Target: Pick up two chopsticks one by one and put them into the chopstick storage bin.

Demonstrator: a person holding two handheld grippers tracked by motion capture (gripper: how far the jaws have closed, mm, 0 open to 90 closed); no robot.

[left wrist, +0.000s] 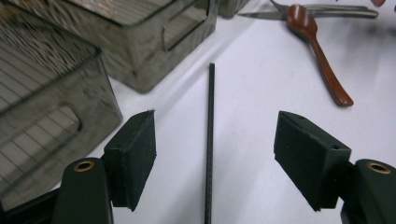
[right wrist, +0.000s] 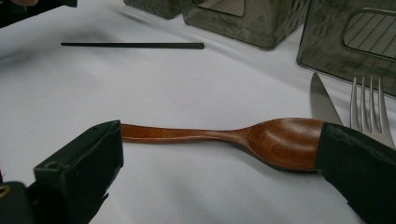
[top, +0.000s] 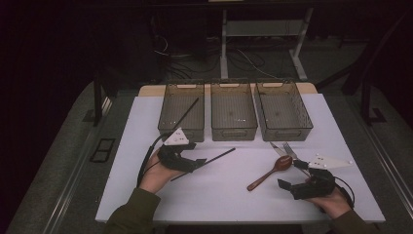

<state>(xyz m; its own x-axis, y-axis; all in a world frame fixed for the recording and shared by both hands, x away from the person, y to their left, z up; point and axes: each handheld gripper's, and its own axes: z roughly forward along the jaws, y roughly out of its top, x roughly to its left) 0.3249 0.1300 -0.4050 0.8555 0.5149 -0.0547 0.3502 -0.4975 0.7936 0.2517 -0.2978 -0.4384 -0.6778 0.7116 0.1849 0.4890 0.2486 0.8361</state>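
Observation:
A black chopstick (top: 214, 157) lies slantwise on the white table (top: 219, 195). My left gripper (top: 197, 163) is low over its near end. In the left gripper view the chopstick (left wrist: 210, 116) runs straight up between the open jaws of that gripper (left wrist: 215, 135), touching neither pad. A brown wooden spoon (top: 268, 175) lies at the right. It lies crosswise just ahead of my right gripper (top: 291, 174). In the right gripper view the spoon (right wrist: 280, 142) spans the gap between the open jaws of that gripper (right wrist: 224, 140), which grip nothing.
Three clear bins stand in a row at the back: left (top: 182, 134), middle (top: 234, 132), right (top: 287, 132). A second black chopstick (top: 187, 112) leans in the left bin. A knife (top: 277, 147) and a fork (top: 290, 148) lie beside the spoon's bowl.

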